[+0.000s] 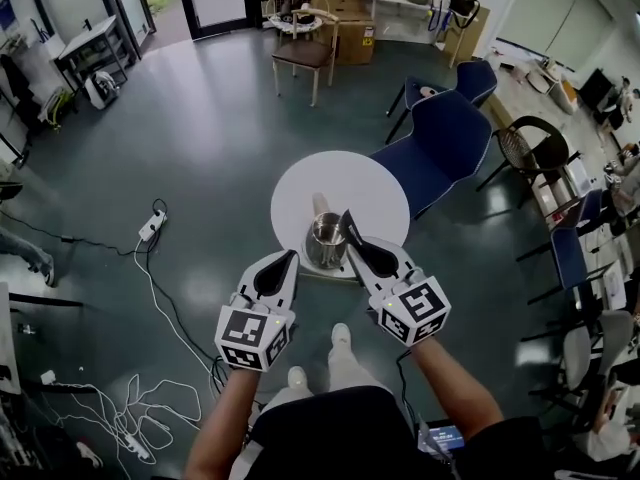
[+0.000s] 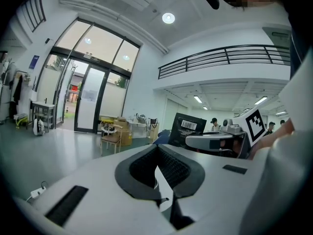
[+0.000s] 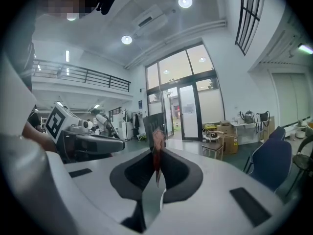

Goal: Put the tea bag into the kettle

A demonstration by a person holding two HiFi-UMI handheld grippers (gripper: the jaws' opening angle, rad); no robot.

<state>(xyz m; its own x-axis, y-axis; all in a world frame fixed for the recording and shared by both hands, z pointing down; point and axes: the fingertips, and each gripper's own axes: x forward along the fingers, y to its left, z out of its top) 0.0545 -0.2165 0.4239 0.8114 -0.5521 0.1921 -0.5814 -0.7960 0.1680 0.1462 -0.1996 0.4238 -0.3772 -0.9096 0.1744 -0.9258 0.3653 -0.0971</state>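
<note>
1. Steel, shiny round kettle (image 1: pixel 325 240) stands on the round white table (image 1: pixel 380 183), near its front edge.
2. Right gripper (image 1: pixel 354 240) fingers pinch a dark flat tea bag packet (image 1: pixel 348 226) just beside the kettle's rim.
3. Left gripper (image 1: pixel 288 261) fingers are pressed together, empty.
4. A blue padded chair (image 1: pixel 440 138) crowds the table's right side.

Left gripper (image 1: pixel 288 260), right gripper (image 1: pixel 354 242) — white shells, black-lined jaws, marker cubes (image 1: pixel 252 336); black top (image 1: pixel 340 433), white shoes (image 1: pixel 341 335).

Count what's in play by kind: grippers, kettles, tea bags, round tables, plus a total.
Grippers: 2, left gripper and right gripper
Kettle: 1
Tea bag: 1, held in the right gripper
Round table: 1
Total: 5
</note>
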